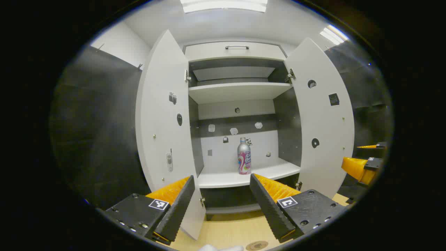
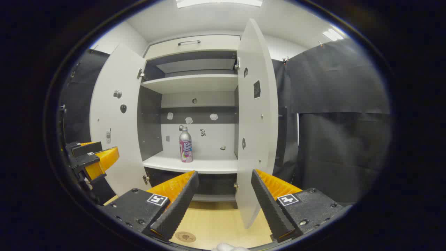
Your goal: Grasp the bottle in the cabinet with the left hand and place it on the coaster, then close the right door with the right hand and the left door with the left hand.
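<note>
While both doors are standing wide open, the bottle [image 1: 244,156] is sitting upright on the cabinet's lower shelf [image 1: 244,176], toward the far wall and untouched. The task is judged to be at its first step, the reach for the bottle. The left gripper [image 1: 221,200] is hovering outside the cabinet with its fingers spread and nothing between them, facing the shelf. The right gripper [image 2: 223,200] is likewise waiting released and empty, near the edge of the right door [image 2: 256,115]. The next move is judged to call for the left gripper advancing between the doors, bracketing the bottle's body, then clenching. The coaster [image 1: 256,245] is lying on the near table [image 1: 230,230], below the shelf. The left door [image 1: 163,122] is flanking the approach; the opening itself is looking unobstructed. Small pegs and stickers are dotting the back wall behind the bottle, apart from it. An upper shelf [image 1: 237,91] and a handled drawer [image 1: 235,50] are sitting above.
</note>
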`<state>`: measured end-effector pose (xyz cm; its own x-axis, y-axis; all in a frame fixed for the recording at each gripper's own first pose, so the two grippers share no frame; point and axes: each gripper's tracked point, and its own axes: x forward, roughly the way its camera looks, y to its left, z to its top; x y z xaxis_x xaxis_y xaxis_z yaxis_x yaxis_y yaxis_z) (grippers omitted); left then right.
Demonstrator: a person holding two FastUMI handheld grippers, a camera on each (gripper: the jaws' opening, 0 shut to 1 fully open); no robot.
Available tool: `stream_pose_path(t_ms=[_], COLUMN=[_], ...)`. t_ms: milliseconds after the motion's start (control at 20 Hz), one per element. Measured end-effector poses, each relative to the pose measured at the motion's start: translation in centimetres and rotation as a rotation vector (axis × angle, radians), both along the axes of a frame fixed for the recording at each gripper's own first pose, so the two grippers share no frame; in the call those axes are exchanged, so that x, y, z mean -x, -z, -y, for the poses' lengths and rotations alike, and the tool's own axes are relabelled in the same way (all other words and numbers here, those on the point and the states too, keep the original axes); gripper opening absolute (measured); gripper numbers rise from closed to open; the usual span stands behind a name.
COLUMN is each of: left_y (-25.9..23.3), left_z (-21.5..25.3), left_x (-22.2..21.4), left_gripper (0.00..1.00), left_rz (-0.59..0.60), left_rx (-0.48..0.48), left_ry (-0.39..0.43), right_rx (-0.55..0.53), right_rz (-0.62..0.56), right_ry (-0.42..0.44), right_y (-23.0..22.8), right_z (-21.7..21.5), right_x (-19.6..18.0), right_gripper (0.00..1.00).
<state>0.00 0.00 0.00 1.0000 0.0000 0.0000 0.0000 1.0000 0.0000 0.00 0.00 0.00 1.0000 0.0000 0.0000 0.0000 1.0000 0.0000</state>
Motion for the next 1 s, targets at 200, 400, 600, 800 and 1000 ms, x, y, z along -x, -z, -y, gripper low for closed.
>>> stream_pose_path(t_ms=[200,400,600,800,1000], left_y=[-0.2,-0.2,-0.2,-0.5,-0.9], left_z=[0.2,0.5,0.5,0.7,2.4], left_x=[0.1,0.1,0.1,-1.4,-5.3], left_gripper=[0.96,0.98,0.96,0.98,0.97], left_rz=[0.006,0.004,0.006,0.014,0.032], left_rx=[-0.009,-0.01,-0.01,-0.002,0.001], left_ry=[0.002,0.01,0.004,0.006,0.032], right_rx=[-0.001,-0.002,-0.001,-0.001,-0.003], right_rz=[0.0,0.001,0.002,0.004,0.0], right_ry=[0.003,0.006,0.002,-0.002,0.013], right_y=[0.1,0.0,0.1,-0.1,-0.4], right_z=[0.2,0.3,0.3,0.4,0.9], right_x=[0.2,0.3,0.4,0.4,0.3], right_gripper=[0.99,0.99,0.99,0.99,0.99])
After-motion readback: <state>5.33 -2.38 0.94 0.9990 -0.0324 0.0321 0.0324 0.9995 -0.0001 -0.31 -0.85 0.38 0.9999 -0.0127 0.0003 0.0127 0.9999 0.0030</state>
